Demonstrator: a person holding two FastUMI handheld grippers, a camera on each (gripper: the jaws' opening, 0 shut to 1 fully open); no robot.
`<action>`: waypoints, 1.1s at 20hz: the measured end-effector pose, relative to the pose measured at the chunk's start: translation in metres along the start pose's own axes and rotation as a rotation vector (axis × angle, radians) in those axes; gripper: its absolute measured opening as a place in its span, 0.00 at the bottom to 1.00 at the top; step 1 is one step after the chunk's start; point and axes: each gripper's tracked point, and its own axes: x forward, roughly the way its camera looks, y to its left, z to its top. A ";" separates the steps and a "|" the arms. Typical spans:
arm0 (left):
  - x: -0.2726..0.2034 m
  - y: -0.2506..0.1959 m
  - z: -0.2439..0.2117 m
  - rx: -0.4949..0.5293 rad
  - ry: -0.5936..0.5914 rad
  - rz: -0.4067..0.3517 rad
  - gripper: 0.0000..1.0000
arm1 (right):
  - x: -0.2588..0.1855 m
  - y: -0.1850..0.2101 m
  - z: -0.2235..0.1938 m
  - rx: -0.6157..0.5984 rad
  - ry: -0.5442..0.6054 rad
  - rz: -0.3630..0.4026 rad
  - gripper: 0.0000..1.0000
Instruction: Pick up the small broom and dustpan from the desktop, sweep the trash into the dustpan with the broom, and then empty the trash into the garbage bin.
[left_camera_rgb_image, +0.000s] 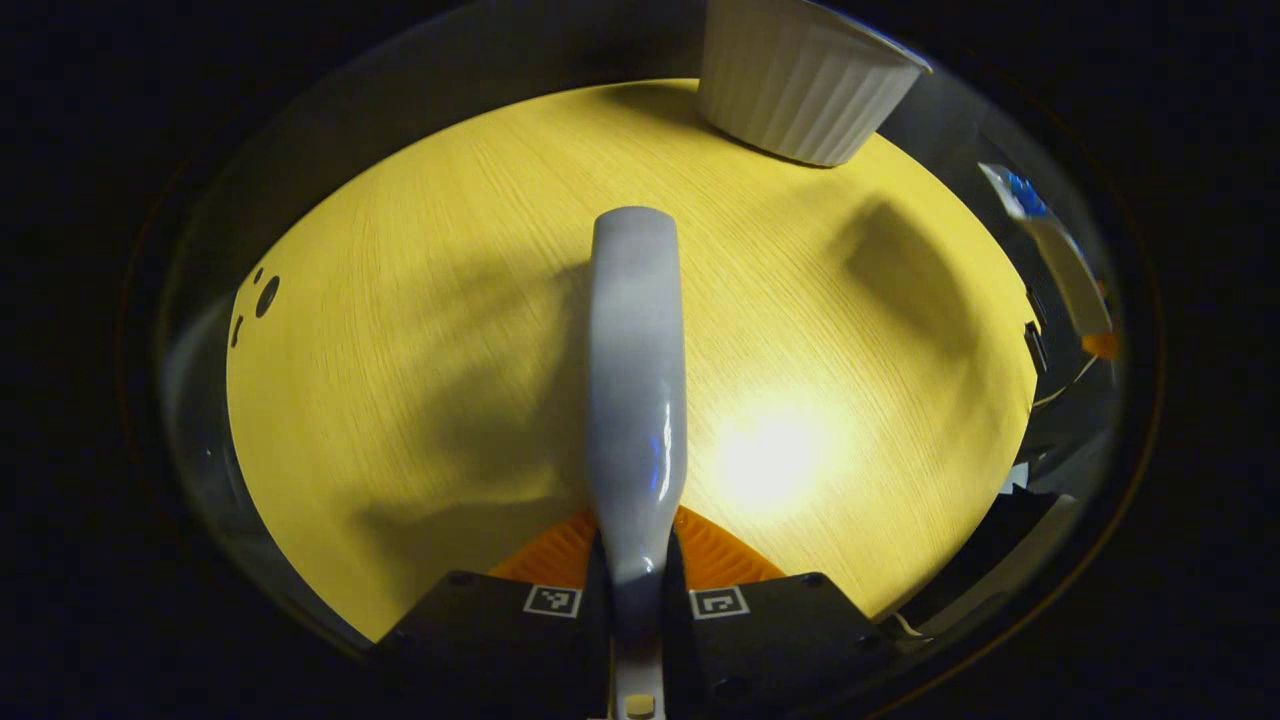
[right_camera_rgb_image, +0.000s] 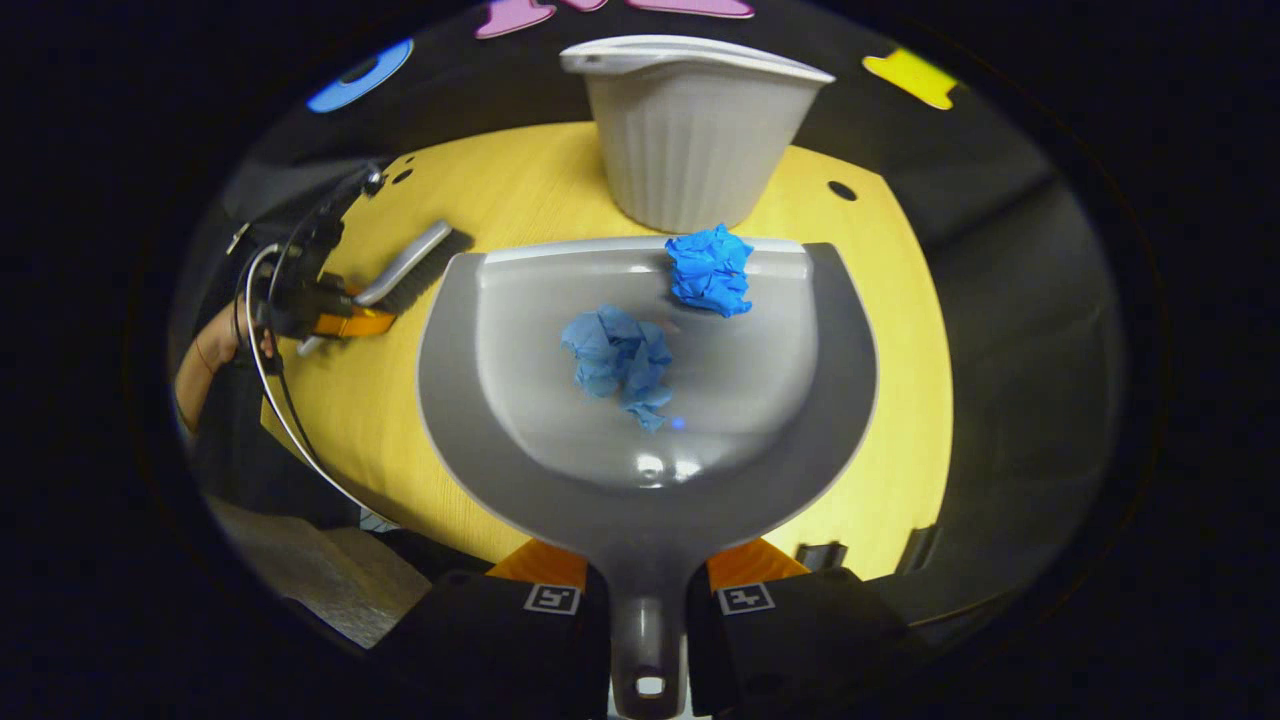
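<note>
The right gripper pinches the handle of the grey dustpan between both fingers, and the pan spreads out straight ahead of them above the yellow desktop. One crumpled blue paper ball lies in the middle of the pan, and a second blue ball sits at its far lip. Just beyond that lip stands the white ribbed garbage bin. In the left gripper view, the left gripper is clamped on the grey handle of the broom, which points forward over the desktop, with the bin ahead and to its right. From the right gripper's side, the left gripper is far off to the left, the broom's bristles near the wood.
</note>
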 end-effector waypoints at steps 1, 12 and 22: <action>0.000 0.000 0.000 0.003 -0.002 0.000 0.25 | -0.001 0.002 0.004 0.021 -0.019 -0.008 0.34; -0.002 0.000 -0.002 0.022 0.003 -0.008 0.25 | -0.040 -0.052 0.097 0.148 -0.145 -0.107 0.34; -0.003 0.001 -0.001 0.025 0.009 0.006 0.25 | -0.015 -0.078 0.154 -0.008 -0.245 -0.267 0.35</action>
